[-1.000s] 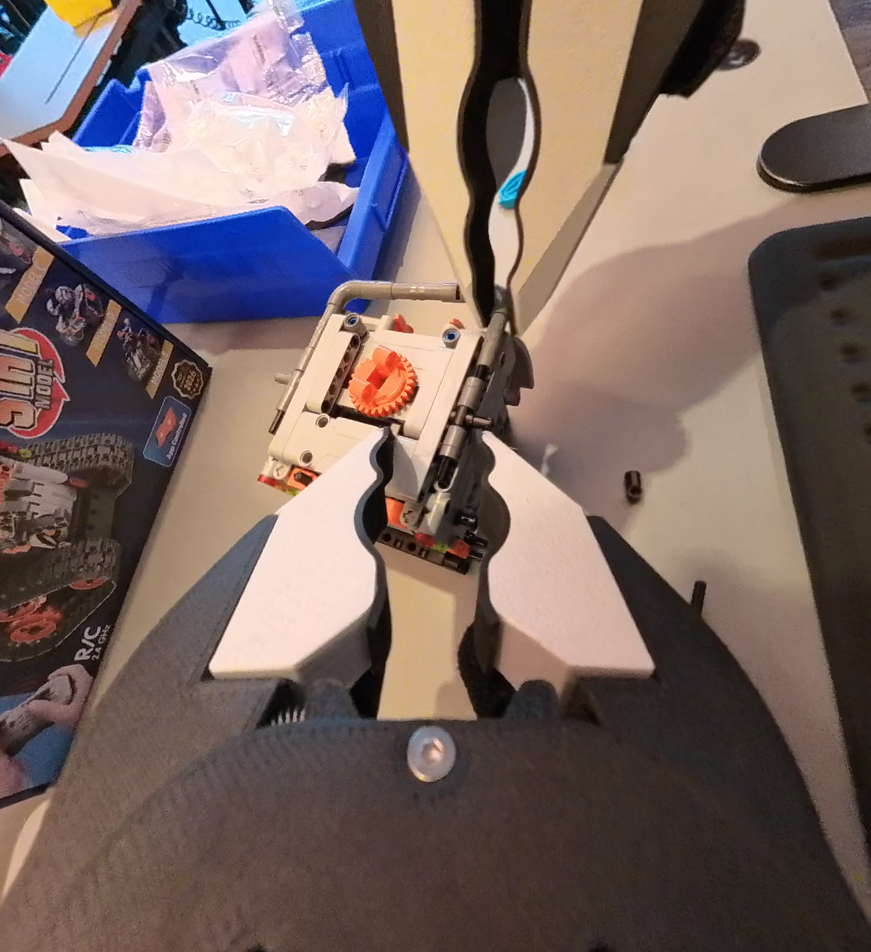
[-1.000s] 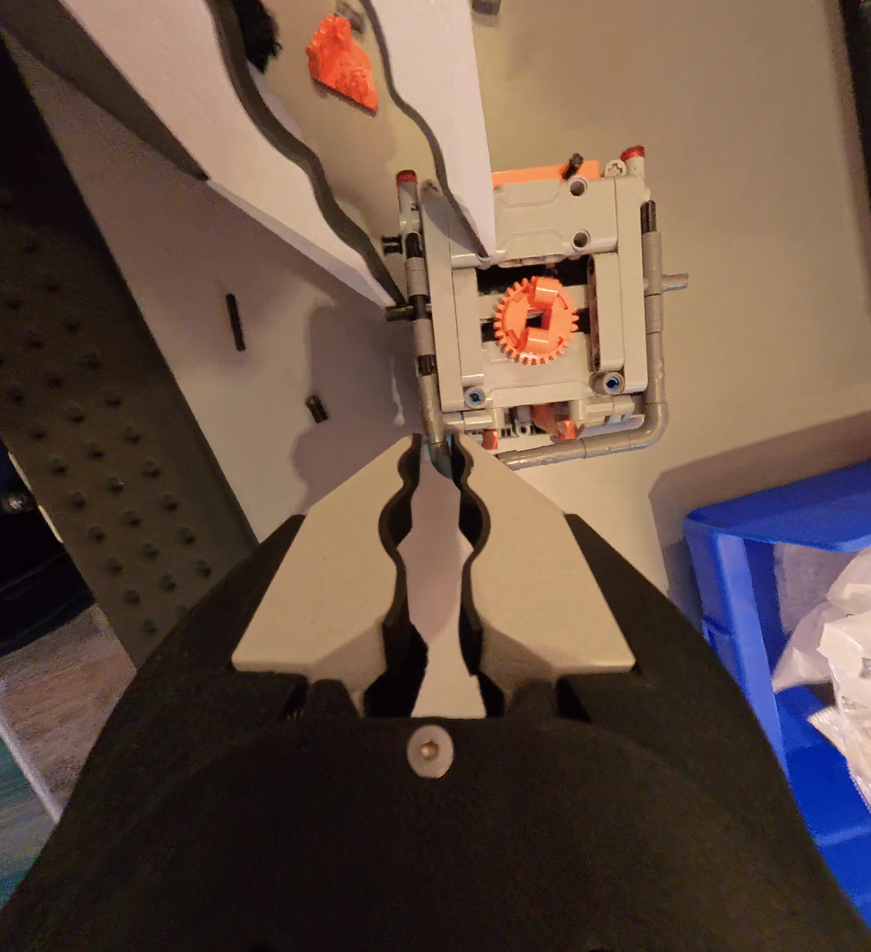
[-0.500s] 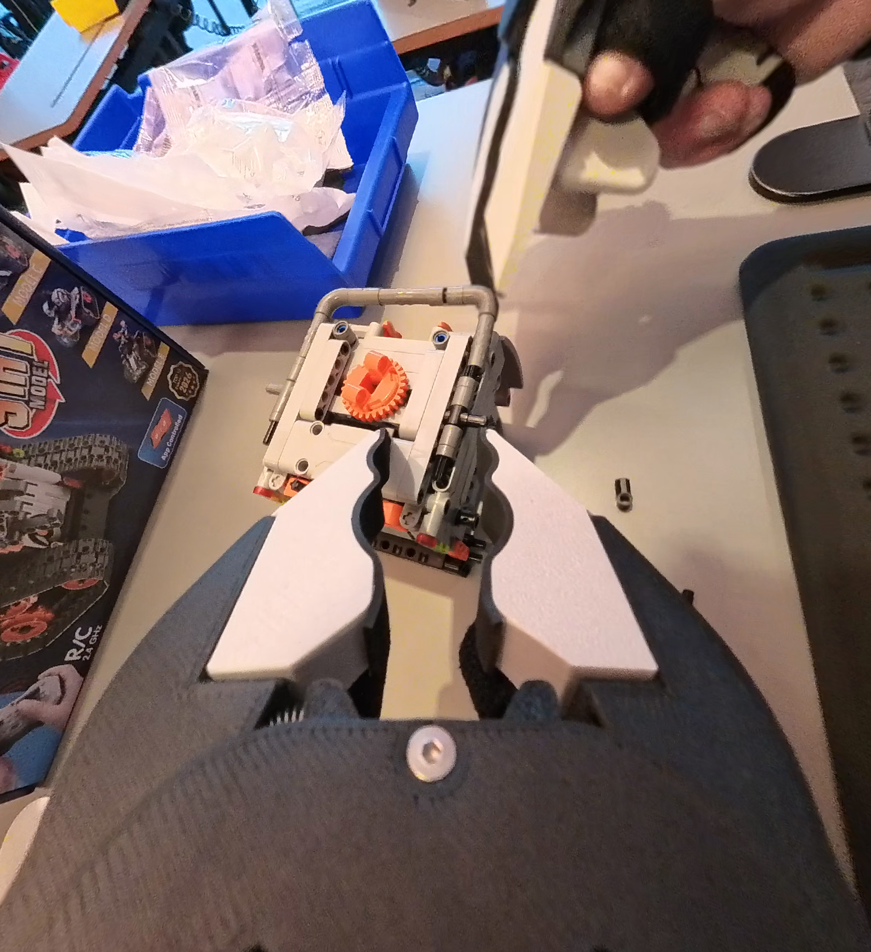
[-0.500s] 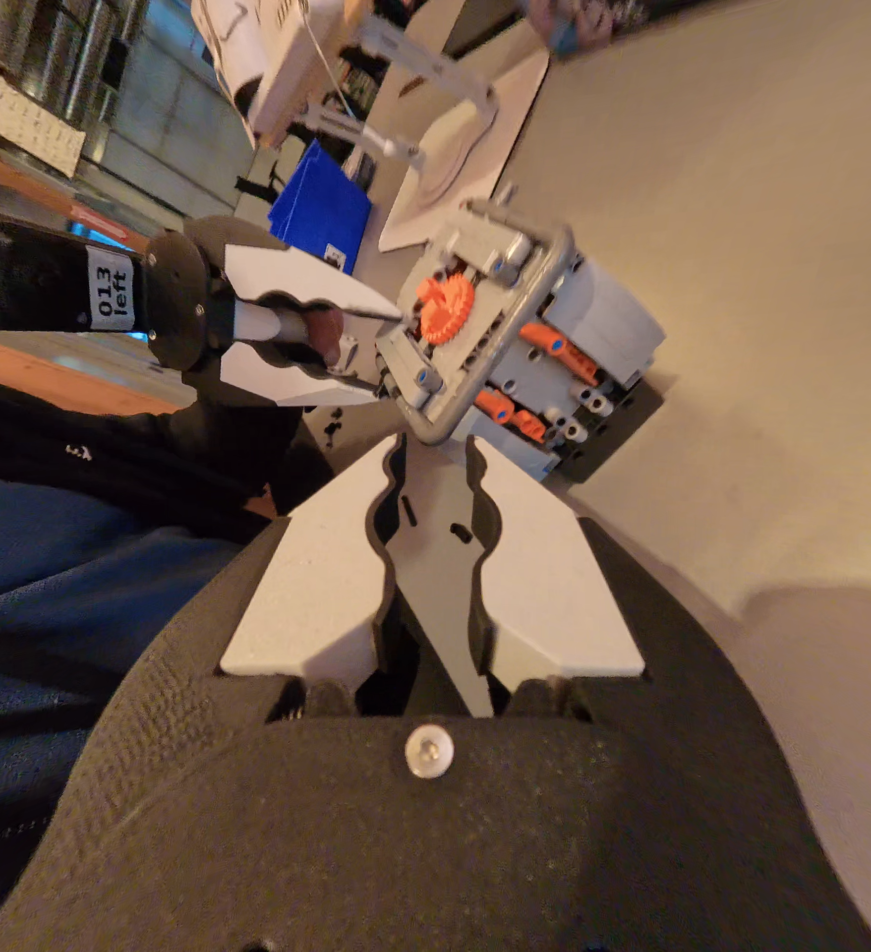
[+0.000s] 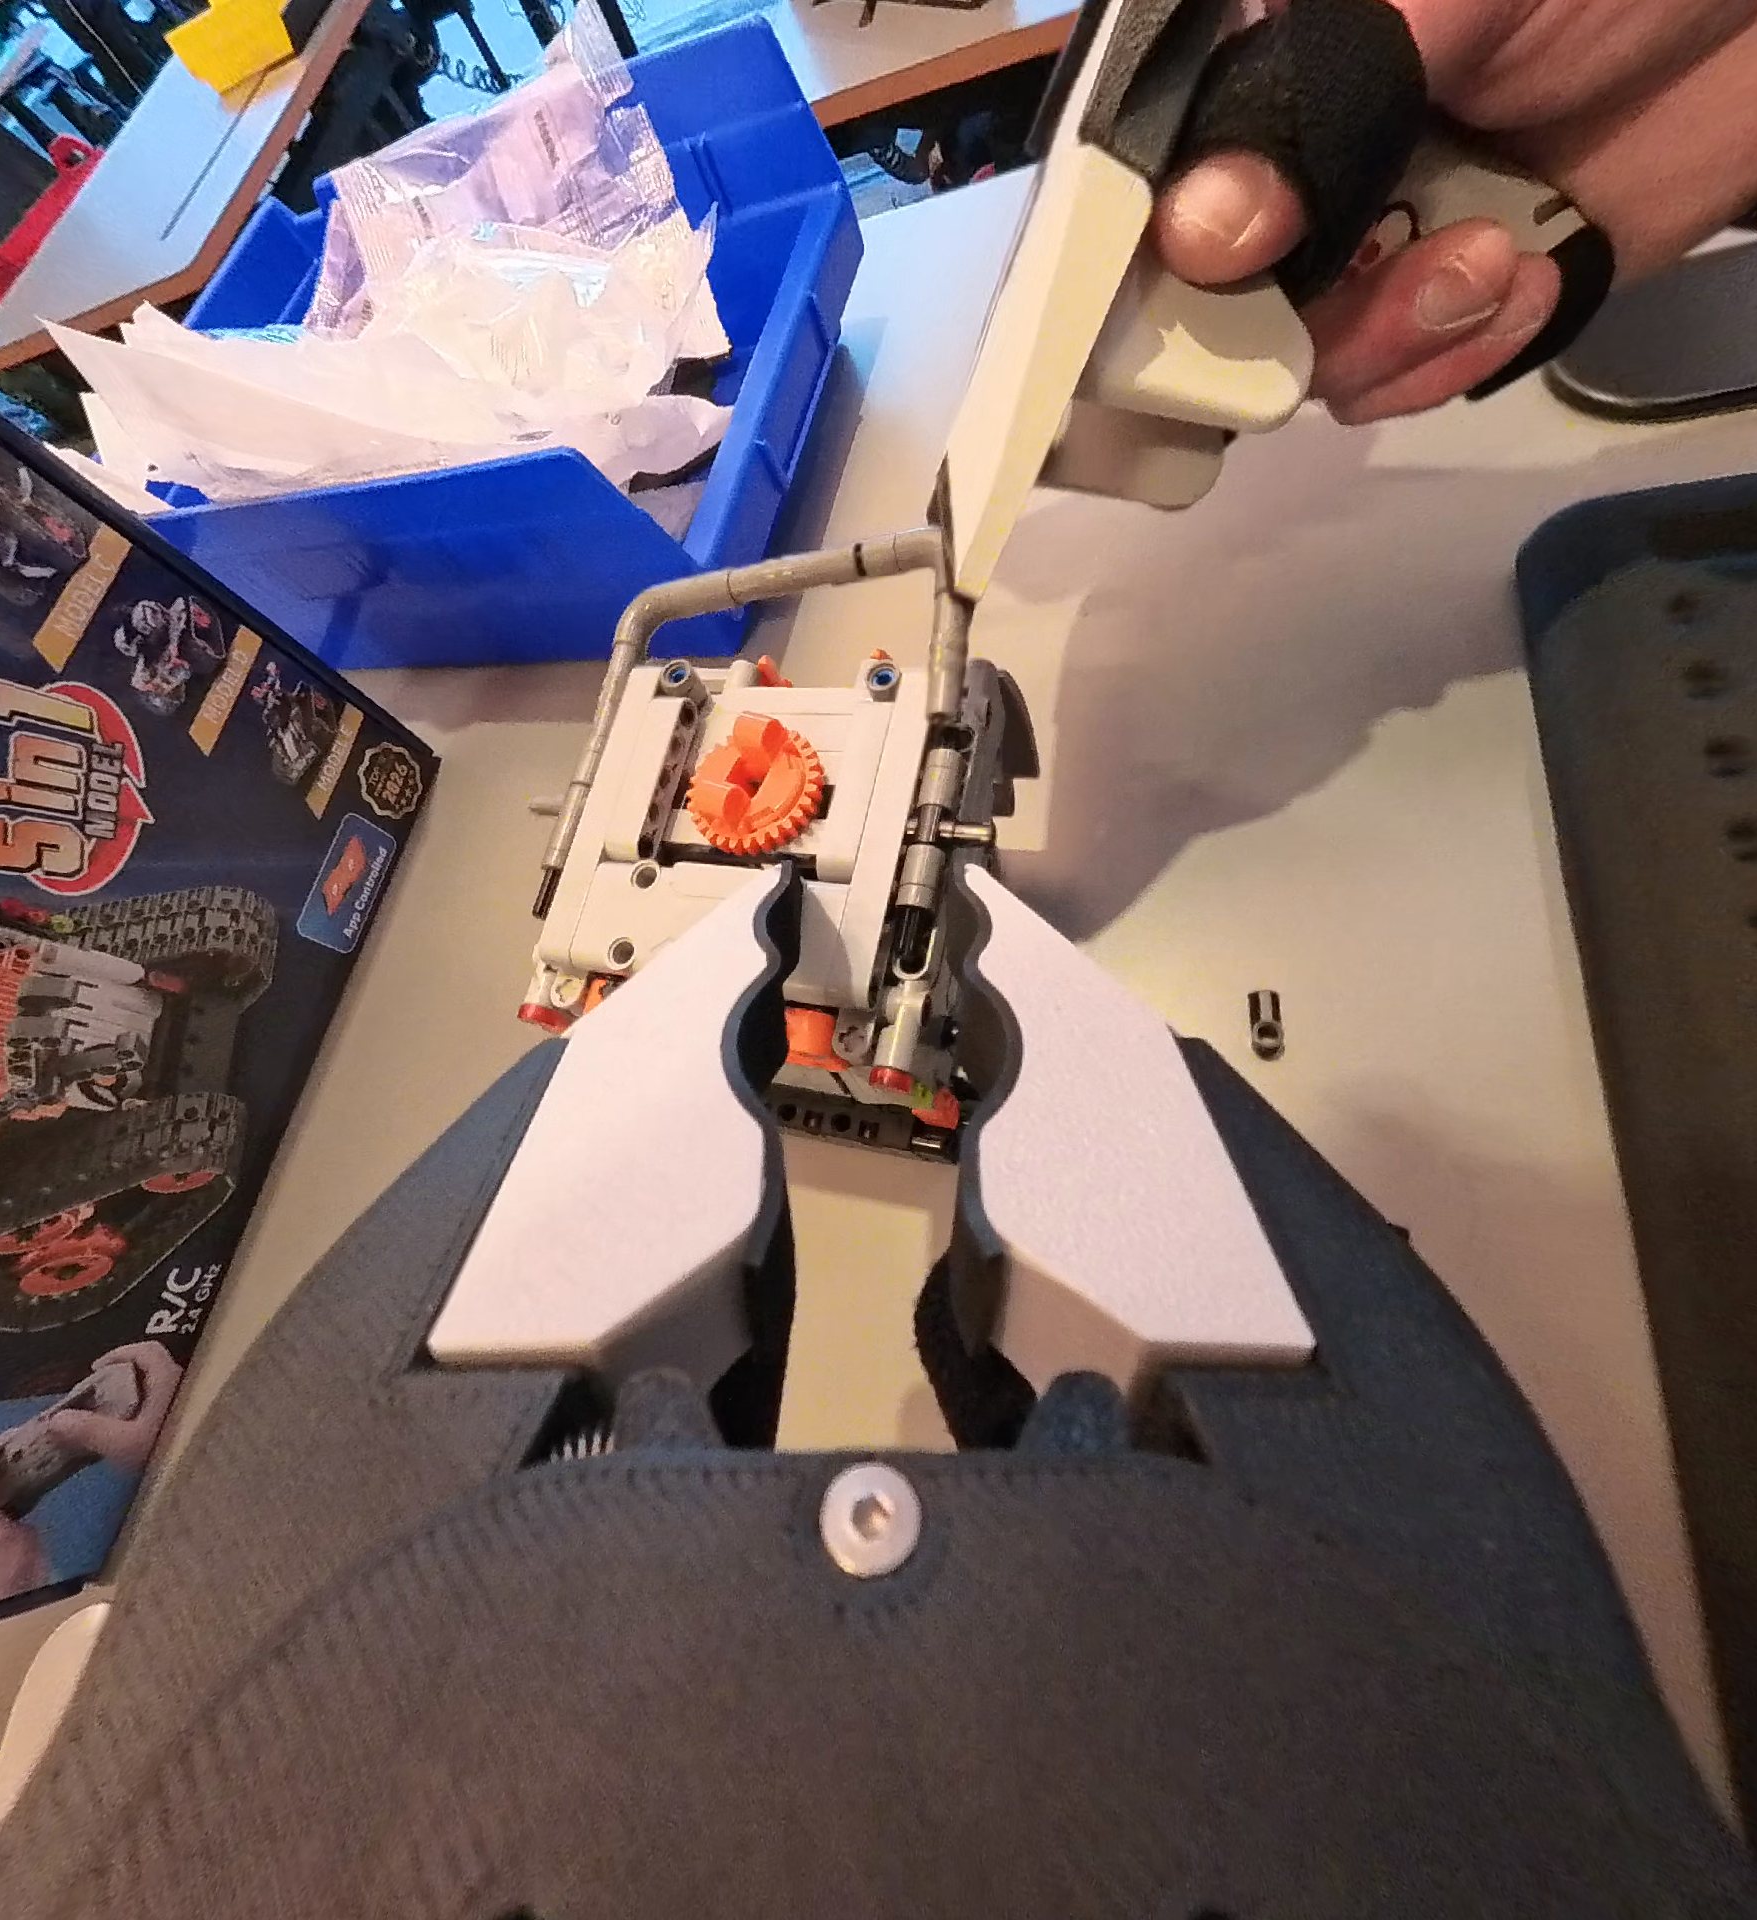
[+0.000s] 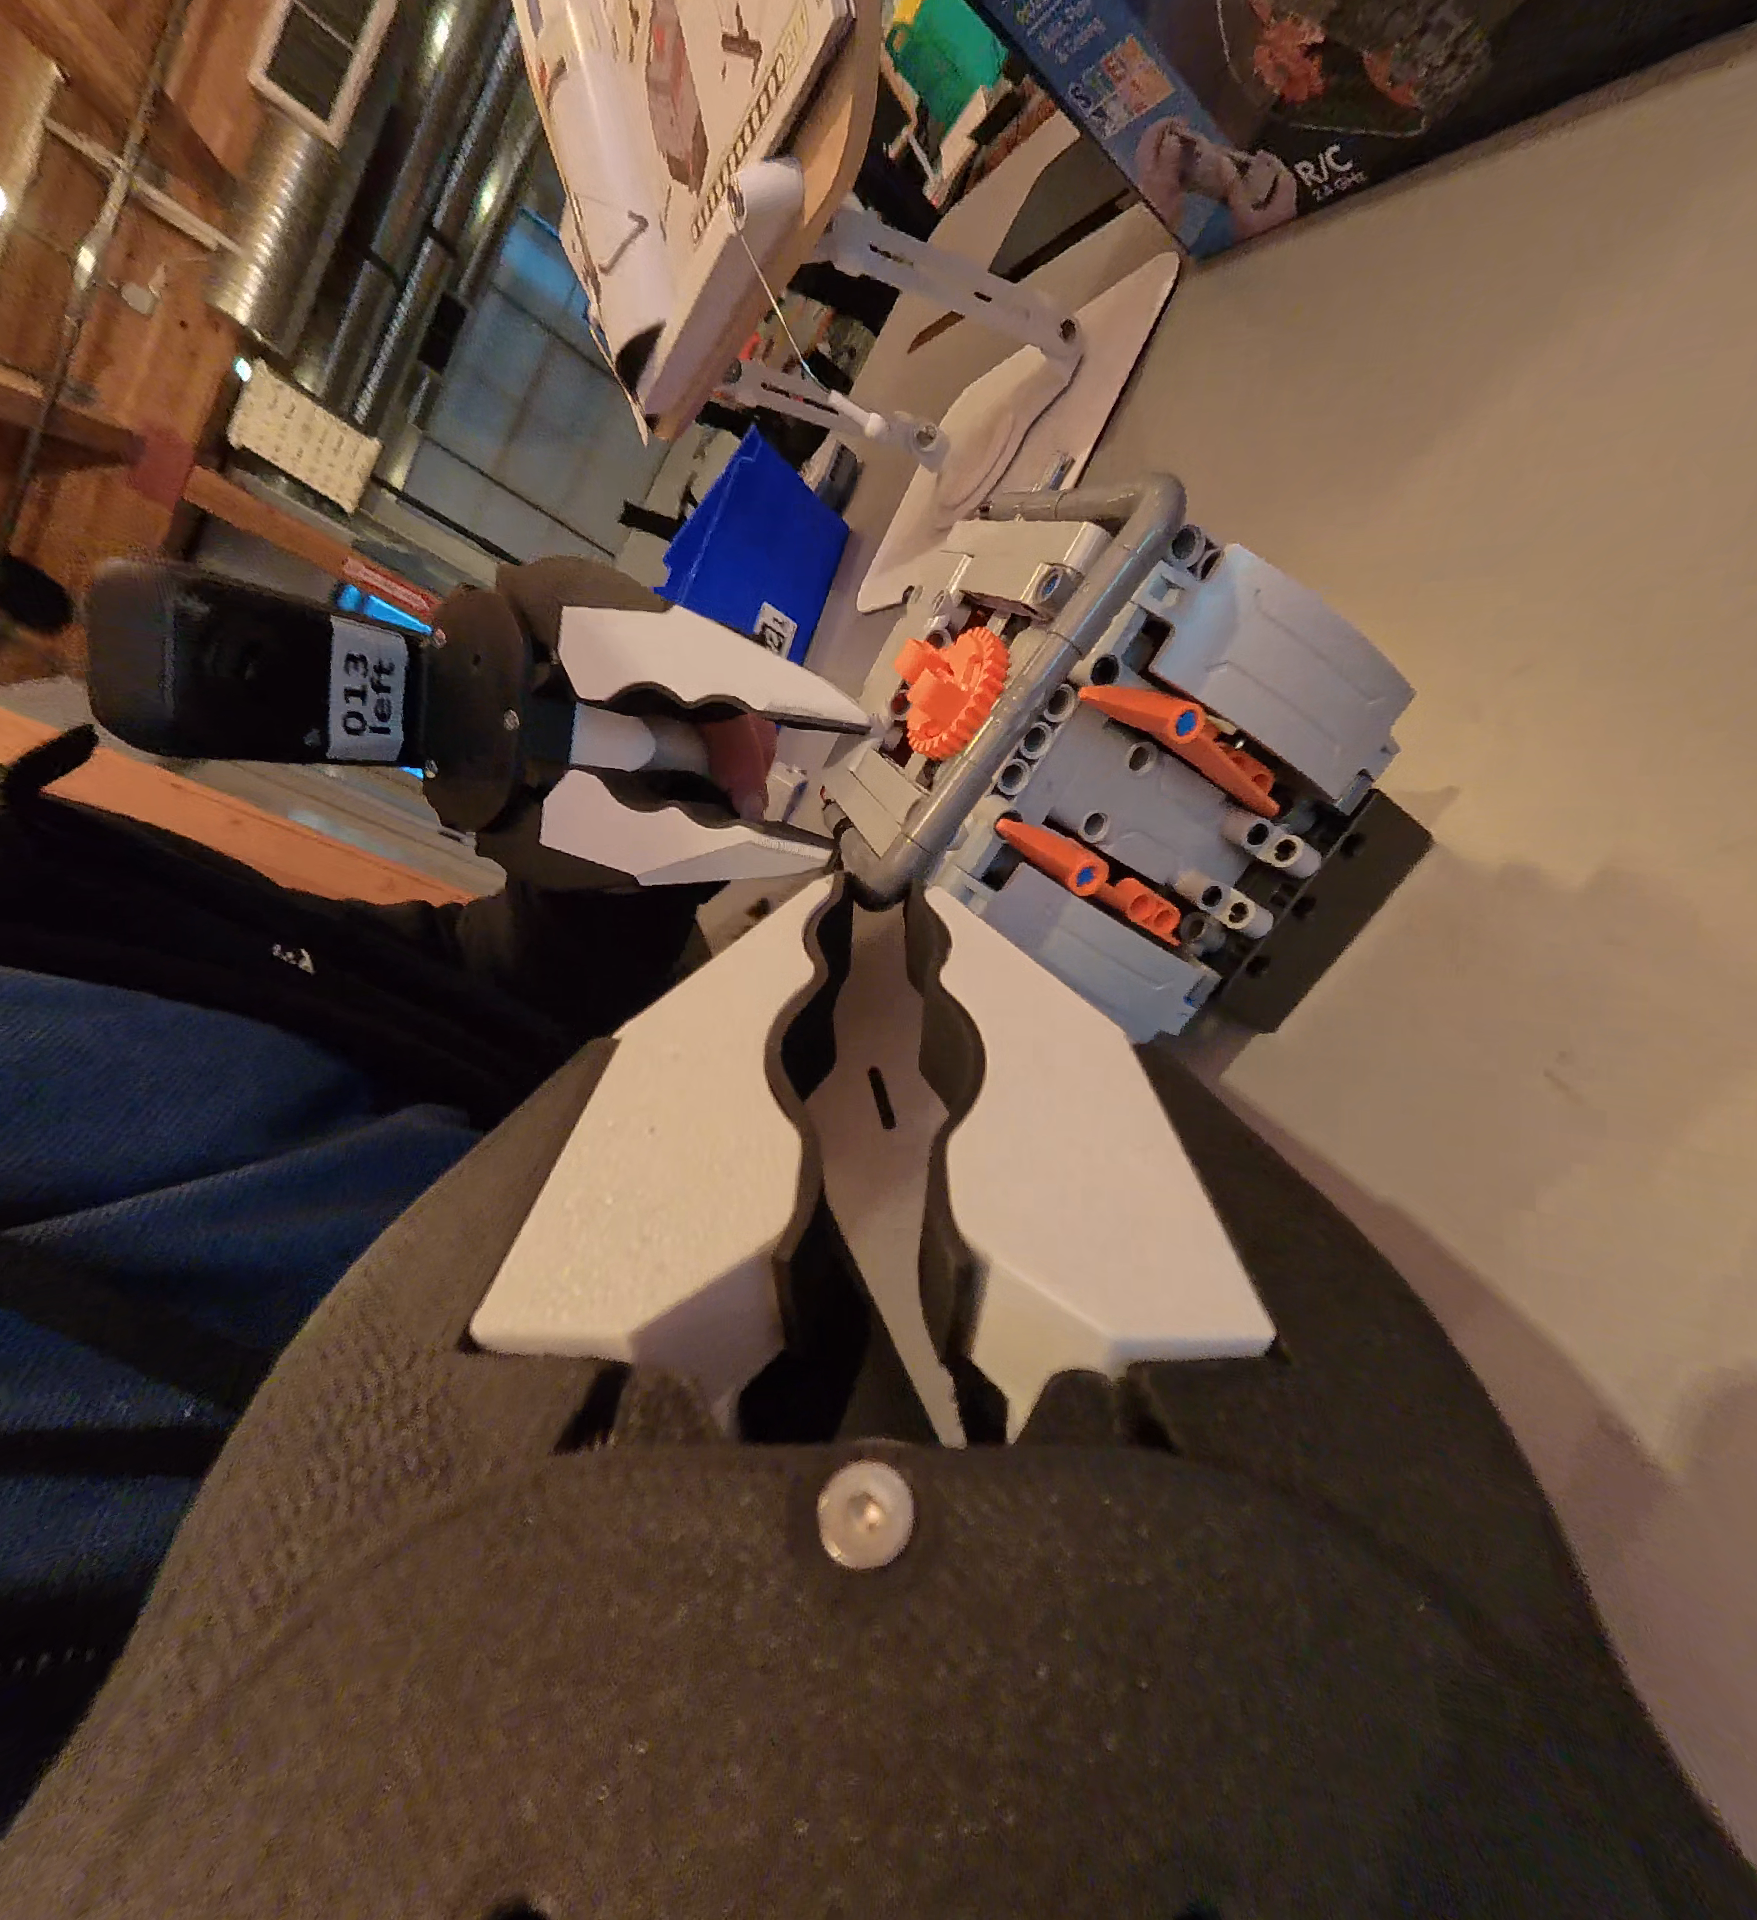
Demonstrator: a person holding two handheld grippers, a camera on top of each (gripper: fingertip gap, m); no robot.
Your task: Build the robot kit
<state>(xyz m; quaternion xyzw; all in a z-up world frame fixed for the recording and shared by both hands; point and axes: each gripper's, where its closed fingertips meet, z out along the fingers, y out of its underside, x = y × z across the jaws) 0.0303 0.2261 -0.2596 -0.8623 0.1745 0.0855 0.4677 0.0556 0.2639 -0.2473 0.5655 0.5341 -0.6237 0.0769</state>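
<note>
Brick model (image 5: 749, 831), grey with an orange gear (image 5: 755, 781) on top, sits on the pale surface (image 5: 1321, 883) at centre of the left wrist view. Left gripper (image 5: 869, 894) is clenched on the model's near right corner, fingers on either side of the grey block and its side rod. Right gripper (image 6: 869, 894) pinches the corner of the model's grey bent tube (image 6: 1040, 686); in the left wrist view it enters from the upper right, held by a hand (image 5: 1476, 177).

Left wrist view only: blue bin (image 5: 500, 540) of clear bags at upper left, printed box (image 5: 126, 935) at left edge, small dark pin (image 5: 1266, 1023) loose at right.

Right wrist view only: model's side face with orange connectors (image 6: 1180, 732), black base plate (image 6: 1341, 914), and the left gripper from the side (image 6: 832, 779).
</note>
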